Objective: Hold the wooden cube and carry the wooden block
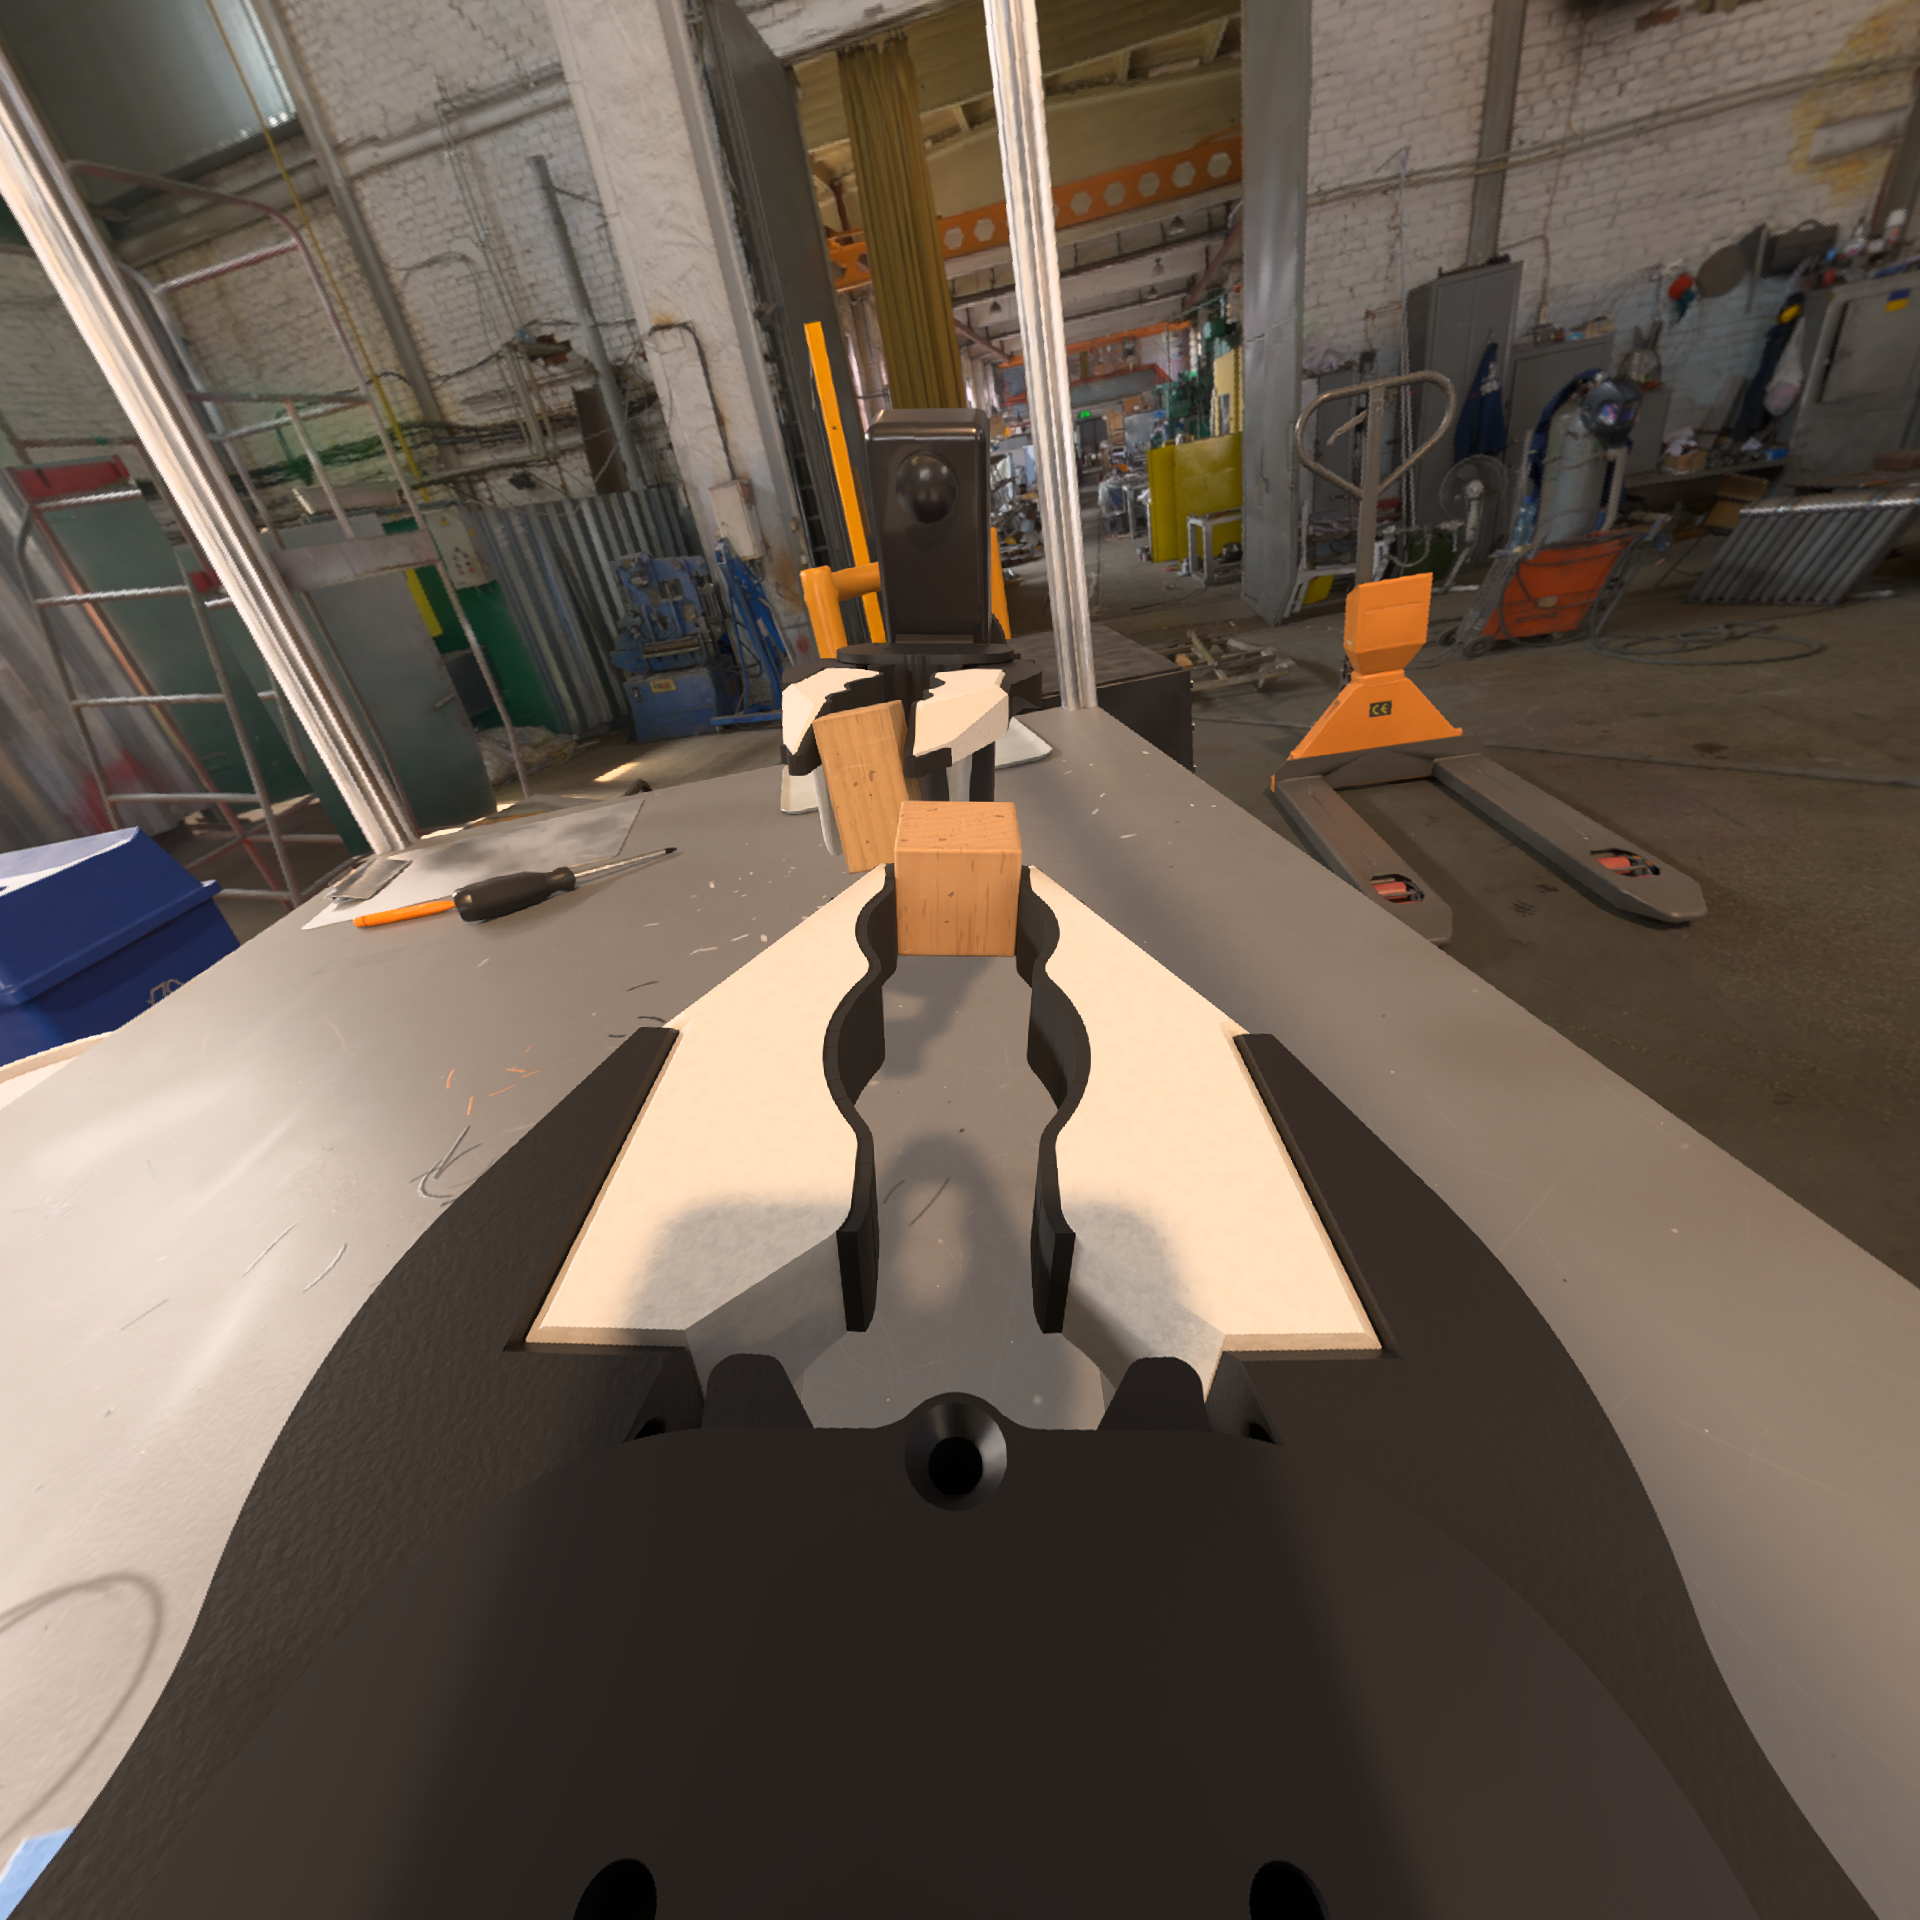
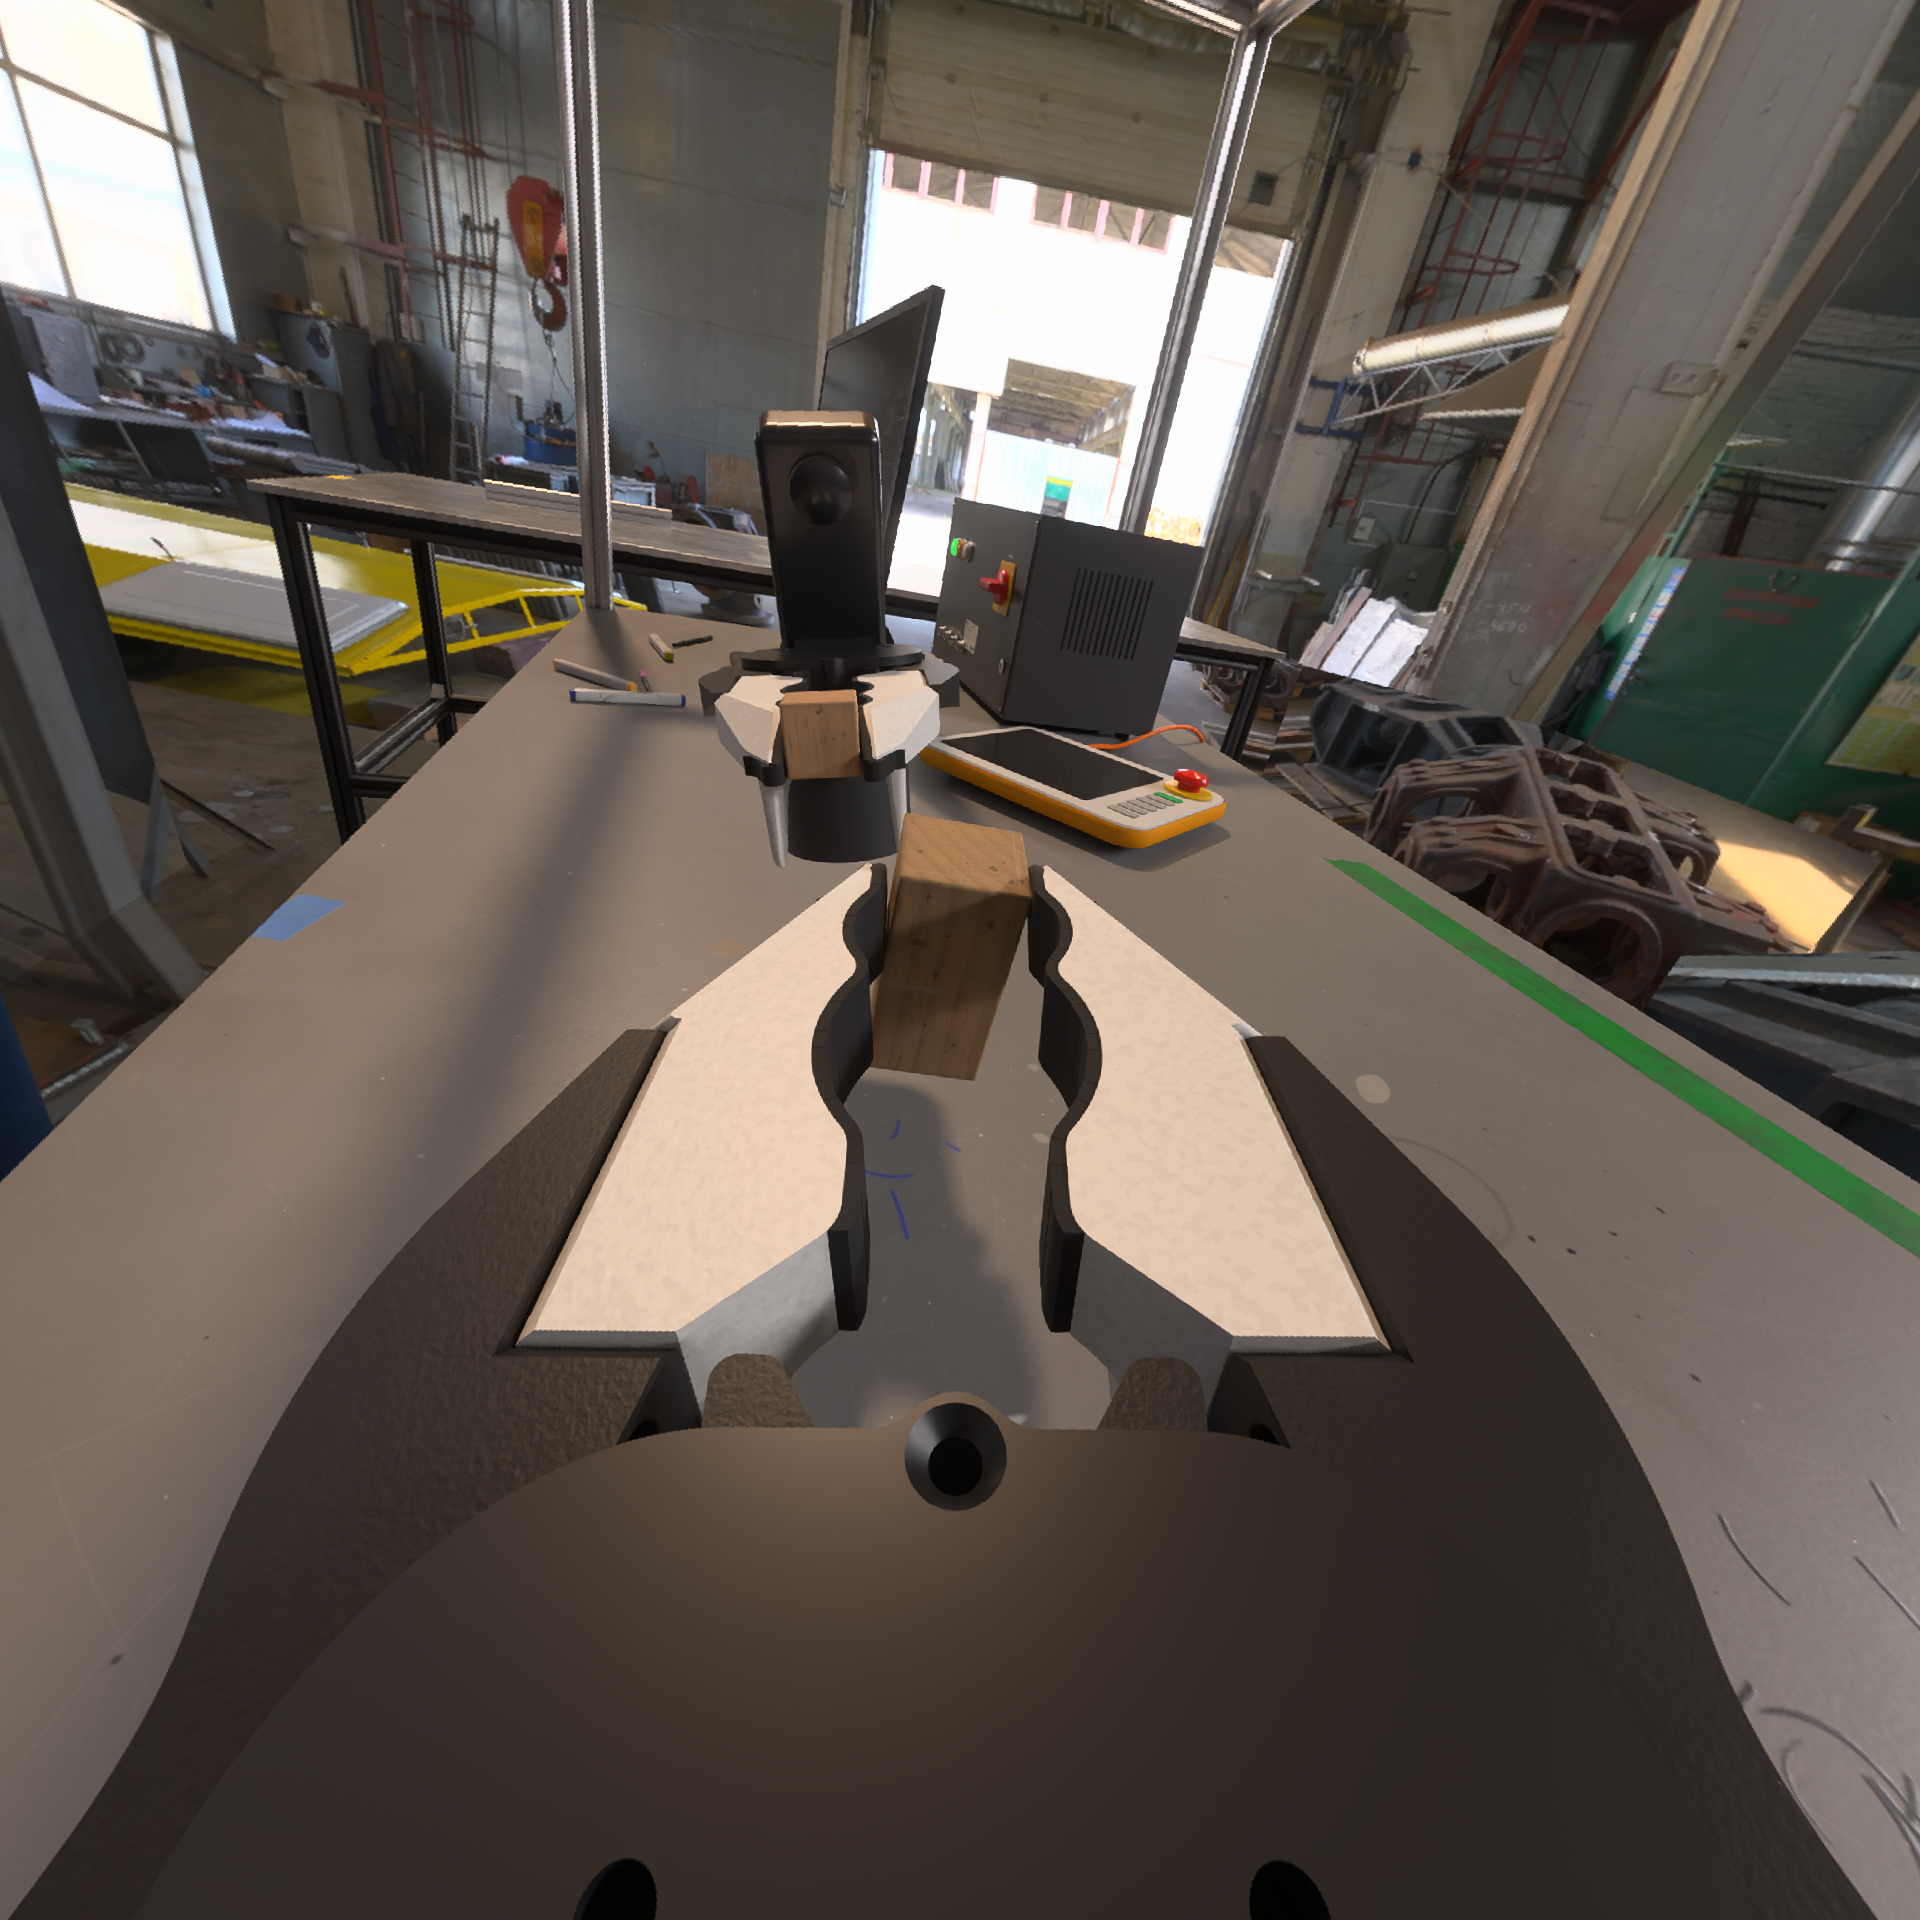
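Left tongs (image 1: 954, 883): clamped on the wooden cube (image 1: 954, 876), which sits between the tips at the centre of the left wrist view, lifted off the bench (image 1: 312, 1091)
Right tongs (image 2: 951, 894): gripping the wooden block (image 2: 948, 951) near its upper end; the block hangs tilted, its lower end leaning toward the left of the frame, clear of the bench (image 2: 416, 1039)
Cube seen from the right wrist view: the wooden cube (image 2: 821, 735) shows above centre, pinched in the left tongs (image 2: 826, 738), which face this camera
Block seen from the left wrist view: the wooden block (image 1: 860, 784) shows just above and left of the cube, held slanted in the right tongs (image 1: 894, 717)
How the two stand: the tongs face each other head on over the middle of the bench, cube and block near one another; I cannot tell whether they touch
Upper left of the left wrist view: a black-handled screwdriver (image 1: 540, 888) lies on the bench beside an orange pencil (image 1: 400, 914) and a grey metal sheet (image 1: 520, 842)
Right of the left wrist view: an orange pallet jack (image 1: 1455, 790) stands on the floor
Right of centre in the right wrist view: a yellow-edged handheld pendant (image 2: 1075, 784) lies on the bench, a dark control box (image 2: 1070, 623) behind it
Left of centre in the right wrist view: a few markers (image 2: 623, 691) lie on the bench
Right side of the right wrist view: a green stripe (image 2: 1621, 1049) runs along the bench
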